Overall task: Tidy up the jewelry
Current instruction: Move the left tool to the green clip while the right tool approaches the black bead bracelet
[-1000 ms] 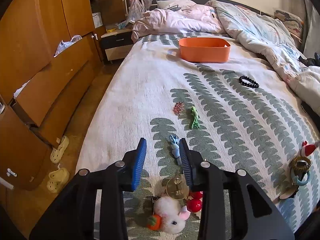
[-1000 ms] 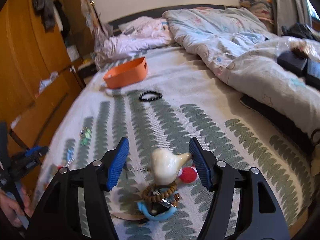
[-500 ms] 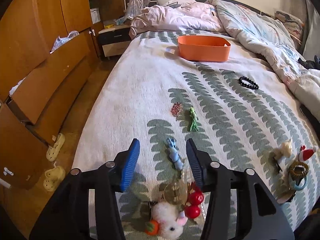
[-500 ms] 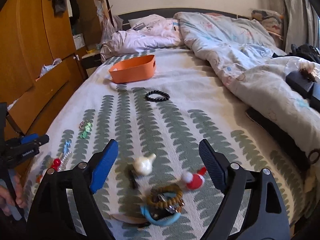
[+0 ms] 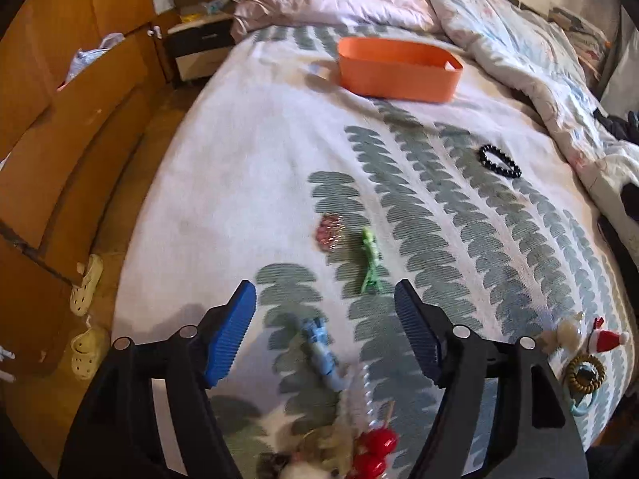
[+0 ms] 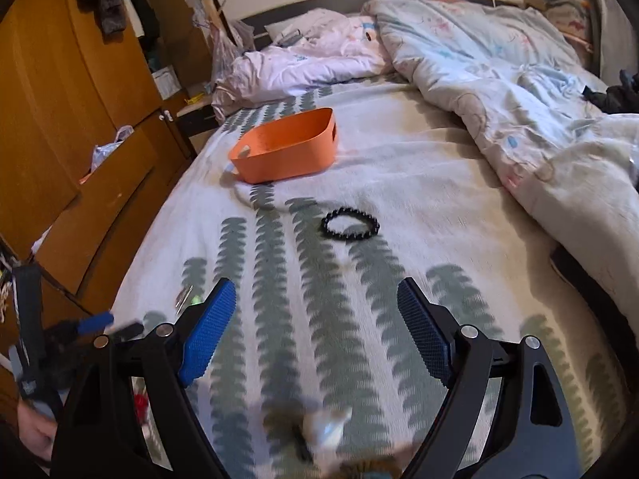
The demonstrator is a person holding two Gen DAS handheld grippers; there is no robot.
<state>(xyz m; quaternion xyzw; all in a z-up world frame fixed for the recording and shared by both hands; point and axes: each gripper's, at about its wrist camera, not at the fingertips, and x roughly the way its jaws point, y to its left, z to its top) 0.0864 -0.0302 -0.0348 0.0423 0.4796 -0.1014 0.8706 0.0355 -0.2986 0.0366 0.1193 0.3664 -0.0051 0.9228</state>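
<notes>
Left gripper [image 5: 325, 333] fingers spread wide, just opened further, gripping nothing, over a blurred blue clip [image 5: 319, 345] on the bed [image 5: 239, 183]; below, red beads [image 5: 373, 453] and a fluffy charm smeared, cut off by the frame edge. Right gripper [image 6: 315, 333] fingers equally wide and empty, with a blurred, unreadable heap at the bottom edge; farther out, black bead bracelet [image 6: 350, 223] lying short of the orange basket [image 6: 287, 151].

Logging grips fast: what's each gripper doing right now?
Left gripper: open, fingers just widened, holding nothing.
Right gripper: open, fingers just widened, holding nothing.
</notes>
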